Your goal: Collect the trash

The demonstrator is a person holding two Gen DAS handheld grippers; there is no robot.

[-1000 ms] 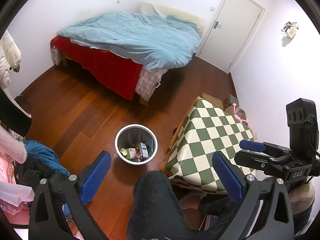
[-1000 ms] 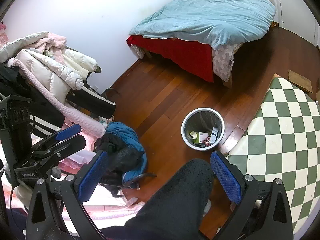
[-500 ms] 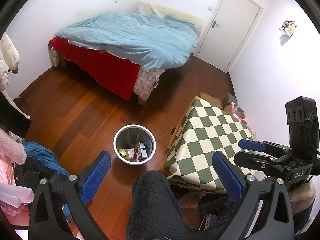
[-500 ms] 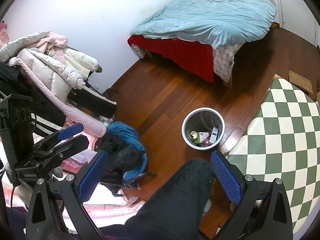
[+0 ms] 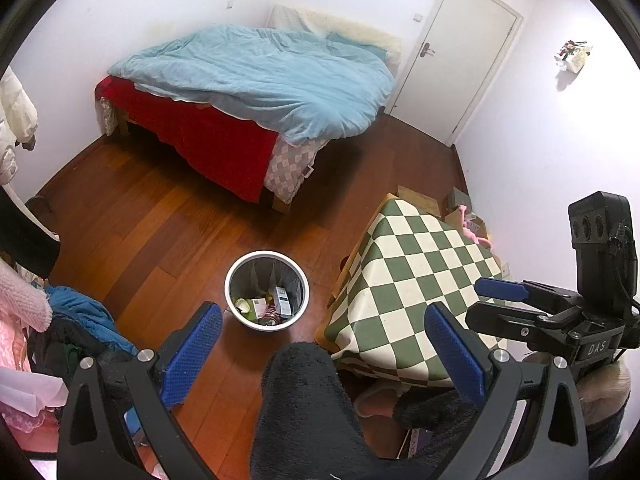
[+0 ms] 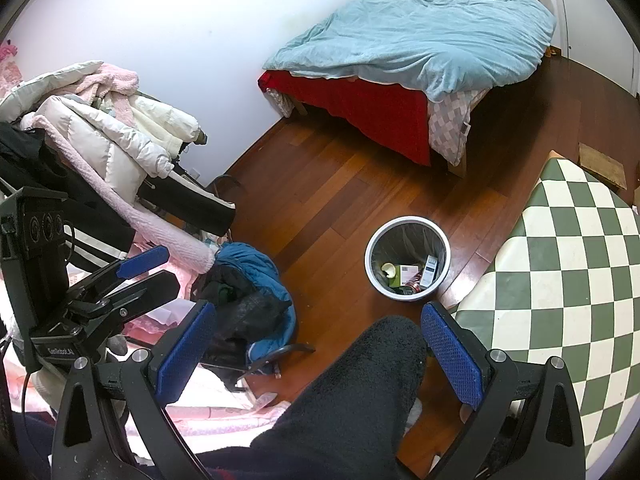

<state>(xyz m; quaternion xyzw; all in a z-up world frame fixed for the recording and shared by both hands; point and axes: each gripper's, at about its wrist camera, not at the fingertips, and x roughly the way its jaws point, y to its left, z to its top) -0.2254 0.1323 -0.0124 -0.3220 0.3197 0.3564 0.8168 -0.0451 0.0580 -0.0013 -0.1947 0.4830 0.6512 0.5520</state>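
Note:
A white-rimmed trash bin (image 5: 298, 312) stands on the wooden floor beside the table. It also shows in the right wrist view (image 6: 440, 276). Inside lie small boxes, a can and other trash (image 5: 266, 308). My left gripper (image 5: 323, 354) is open and empty, held high above the floor, near the bin. My right gripper (image 6: 316, 350) is open and empty at about the same height. Each gripper shows in the other's view, the right one (image 5: 520, 312) and the left one (image 6: 132, 280). A dark fuzzy trouser leg (image 5: 308, 408) lies between the fingers.
A table with a green and white checked cloth (image 5: 408, 284) stands right of the bin. A bed with a blue duvet (image 5: 260, 76) fills the far side. A white door (image 5: 460, 52) is at the back right. Clothes are piled on the left (image 6: 92, 136).
The left wrist view has shifted slightly, so the bin and the bed sit a little further left and up. The right wrist view has barely moved. Both grippers stay open.

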